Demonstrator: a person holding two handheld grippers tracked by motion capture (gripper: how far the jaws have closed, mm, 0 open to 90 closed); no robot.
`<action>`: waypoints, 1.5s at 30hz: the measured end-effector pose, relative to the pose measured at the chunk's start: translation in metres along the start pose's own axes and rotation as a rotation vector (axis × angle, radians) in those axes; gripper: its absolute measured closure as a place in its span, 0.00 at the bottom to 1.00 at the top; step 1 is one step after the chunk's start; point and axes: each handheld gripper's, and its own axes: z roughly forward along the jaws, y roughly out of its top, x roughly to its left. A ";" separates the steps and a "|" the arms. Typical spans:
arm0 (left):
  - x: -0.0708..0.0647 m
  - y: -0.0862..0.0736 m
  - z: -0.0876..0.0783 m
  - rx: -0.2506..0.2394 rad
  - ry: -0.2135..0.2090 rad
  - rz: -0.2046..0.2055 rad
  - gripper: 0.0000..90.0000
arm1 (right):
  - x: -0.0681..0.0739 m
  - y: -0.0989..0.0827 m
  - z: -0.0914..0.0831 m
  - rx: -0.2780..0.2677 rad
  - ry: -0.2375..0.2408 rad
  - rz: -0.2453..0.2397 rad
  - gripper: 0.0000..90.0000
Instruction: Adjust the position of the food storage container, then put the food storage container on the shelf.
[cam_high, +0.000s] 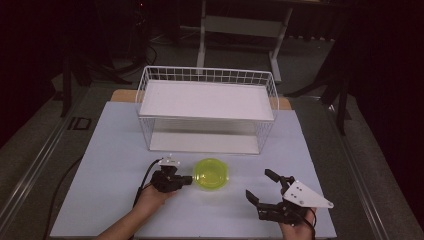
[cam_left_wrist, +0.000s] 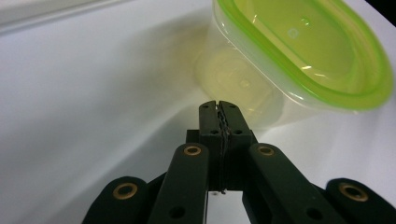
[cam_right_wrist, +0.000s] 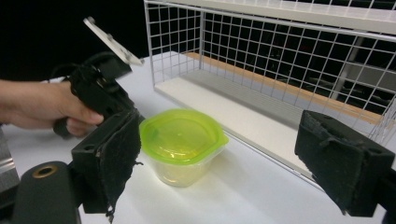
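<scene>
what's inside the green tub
Through the green lid and clear wall, the tub looks empty, just a yellowish tint. Its bottom is blurred, so something small or flat there cannot be ruled out.

— Where did the container (cam_high: 211, 174) stand?
— On the surface (cam_high: 110, 150), near its front, before the wire rack (cam_high: 207, 110), which occupied the rear middle.

— And the two grippers?
— The left gripper (cam_high: 188, 179) lay just left of the container, its tips at the container's wall. The right gripper (cam_high: 260, 186) sat well apart to the right, nearer the front edge.

— What lay in the rack?
— A shelf board (cam_high: 205, 100) on top, another at its base.
</scene>
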 end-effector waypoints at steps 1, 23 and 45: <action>0.000 -0.001 -0.004 -0.010 0.003 0.010 0.99 | 0.001 0.000 0.001 0.007 0.000 -0.004 0.16; -0.021 -0.019 -0.093 -0.272 -0.060 0.133 0.16 | 0.012 0.004 0.009 0.045 0.047 -0.016 0.16; -0.039 0.015 -0.087 -0.317 -0.079 0.137 0.02 | 0.007 0.027 0.035 0.090 0.065 -0.027 0.18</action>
